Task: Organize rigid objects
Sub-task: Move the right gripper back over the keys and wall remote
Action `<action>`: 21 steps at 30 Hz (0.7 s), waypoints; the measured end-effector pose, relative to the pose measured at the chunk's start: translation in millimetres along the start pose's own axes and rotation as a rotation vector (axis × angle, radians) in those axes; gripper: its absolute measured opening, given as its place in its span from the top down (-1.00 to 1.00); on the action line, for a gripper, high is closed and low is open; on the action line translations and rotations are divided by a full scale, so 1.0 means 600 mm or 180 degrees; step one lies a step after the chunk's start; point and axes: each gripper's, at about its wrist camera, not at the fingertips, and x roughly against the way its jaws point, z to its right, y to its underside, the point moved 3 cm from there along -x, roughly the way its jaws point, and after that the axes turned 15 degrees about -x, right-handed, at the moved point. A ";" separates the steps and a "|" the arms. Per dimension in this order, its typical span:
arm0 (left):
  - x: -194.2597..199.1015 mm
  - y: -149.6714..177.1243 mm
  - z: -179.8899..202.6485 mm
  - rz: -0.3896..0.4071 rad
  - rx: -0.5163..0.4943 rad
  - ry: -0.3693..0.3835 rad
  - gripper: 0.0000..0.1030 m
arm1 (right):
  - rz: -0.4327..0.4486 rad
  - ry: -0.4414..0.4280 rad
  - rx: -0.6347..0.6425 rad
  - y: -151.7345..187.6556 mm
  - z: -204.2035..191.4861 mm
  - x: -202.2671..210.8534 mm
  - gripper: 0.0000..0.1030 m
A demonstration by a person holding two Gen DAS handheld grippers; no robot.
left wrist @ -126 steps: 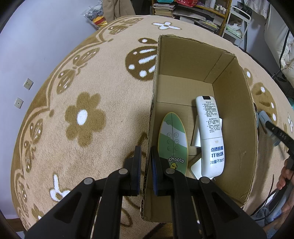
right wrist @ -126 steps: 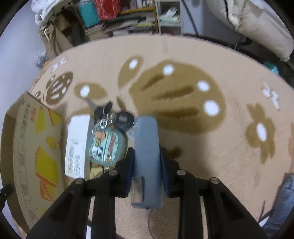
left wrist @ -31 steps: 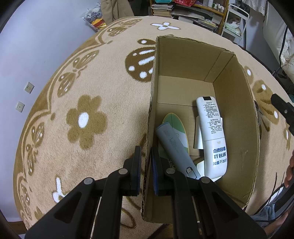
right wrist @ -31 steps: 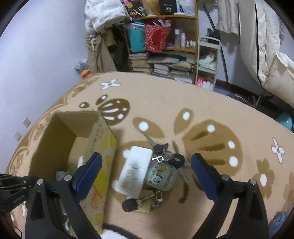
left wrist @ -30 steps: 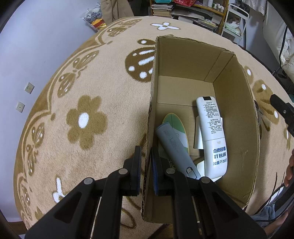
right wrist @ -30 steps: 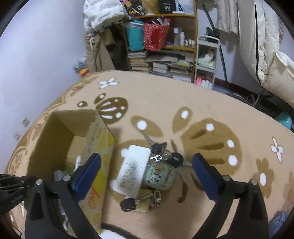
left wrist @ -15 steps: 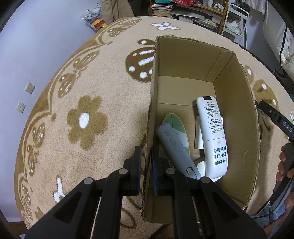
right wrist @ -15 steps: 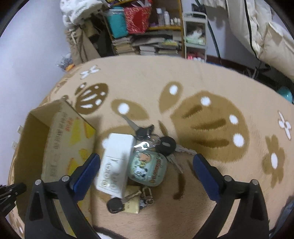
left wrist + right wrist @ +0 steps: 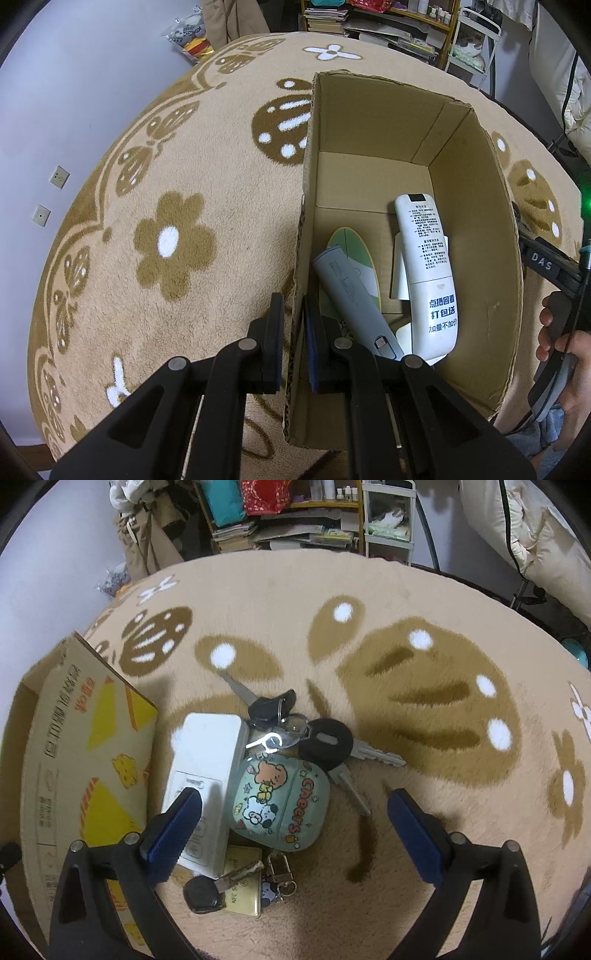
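The right gripper (image 9: 295, 819) hangs with its jaws spread wide and nothing between the blue pads, pointing steeply down over a small heap of things on the rug (image 9: 424, 602). Directly between and just ahead of its fingertips lies the mint-green cartoon case (image 9: 280, 805), a rounded pouch with no strong long axis, though its printed lettering runs roughly along the line the gripper points. Touching the case on its left is the white remote (image 9: 205, 775), whose long axis runs away from the camera; the left pad overlaps its near end in the picture, so a straight drop may well catch the remote instead of, or together with, the case. Beyond the case sits the bunch of keys (image 9: 317, 734), blades fanned right and up, and nearer the camera a brass padlock (image 9: 242, 886) with a black key. Left of the heap stands the cardboard box (image 9: 85, 753), close beside the remote. The left gripper (image 9: 293, 332) is closed on the box's near-left wall, one pad outside and one inside, steadying it. Inside lie a grey bar-shaped device (image 9: 354, 295), a green oval board (image 9: 354, 254) and a long white remote with printed text (image 9: 428, 273). The right gripper is the nearer one, and seems set to take the case next.
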 end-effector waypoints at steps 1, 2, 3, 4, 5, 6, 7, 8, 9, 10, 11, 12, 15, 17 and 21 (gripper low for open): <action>0.000 0.000 0.000 0.0000 0.0005 0.0003 0.79 | -0.0013 0.0029 0.0001 0.000 0.001 -0.003 -1.00; 0.000 0.000 0.000 -0.0001 0.0006 0.0003 0.79 | -0.0054 0.0092 -0.0012 0.002 0.004 -0.011 -1.00; 0.000 0.000 0.000 -0.0005 0.0008 0.0003 0.78 | -0.0084 0.0088 -0.0040 0.003 0.006 -0.014 -1.00; 0.000 0.000 0.001 -0.0010 0.0013 0.0004 0.78 | -0.0124 0.0028 -0.0107 0.003 0.010 -0.018 -1.00; 0.000 0.000 0.001 -0.0011 0.0017 0.0007 0.78 | -0.0162 -0.0011 -0.0177 0.002 0.014 -0.020 -1.00; 0.000 0.000 0.001 -0.0010 0.0019 0.0007 0.78 | -0.0202 -0.0047 -0.0266 0.001 0.019 -0.022 -1.00; -0.001 0.000 0.001 -0.0010 0.0017 0.0010 0.78 | -0.0198 -0.0054 -0.0297 0.001 0.021 -0.022 -1.00; 0.000 0.000 0.001 -0.0009 0.0014 0.0009 0.78 | -0.0168 -0.0047 -0.0309 0.000 0.022 -0.021 -1.00; -0.001 0.000 0.001 -0.0008 0.0013 0.0010 0.78 | -0.0154 -0.0039 -0.0307 -0.001 0.023 -0.021 -1.00; -0.001 0.000 0.000 -0.0009 0.0015 0.0015 0.78 | -0.0150 -0.0040 -0.0300 0.000 0.023 -0.021 -1.00; -0.001 0.000 0.000 -0.0010 0.0020 0.0018 0.78 | -0.0137 -0.0027 -0.0294 0.000 0.024 -0.021 -1.00; -0.001 0.000 0.000 -0.0010 0.0025 0.0021 0.78 | -0.0132 -0.0020 -0.0288 0.000 0.024 -0.020 -1.00; -0.001 0.000 0.001 -0.0012 0.0023 0.0014 0.78 | -0.0110 0.0024 -0.0274 -0.001 0.026 -0.019 -1.00; -0.001 -0.001 0.001 -0.0014 0.0016 0.0003 0.78 | -0.0083 0.0061 -0.0253 -0.001 0.029 -0.016 -1.00; -0.001 0.000 0.001 -0.0013 0.0032 0.0011 0.78 | 0.0029 0.0381 -0.0132 0.001 0.033 -0.015 -1.00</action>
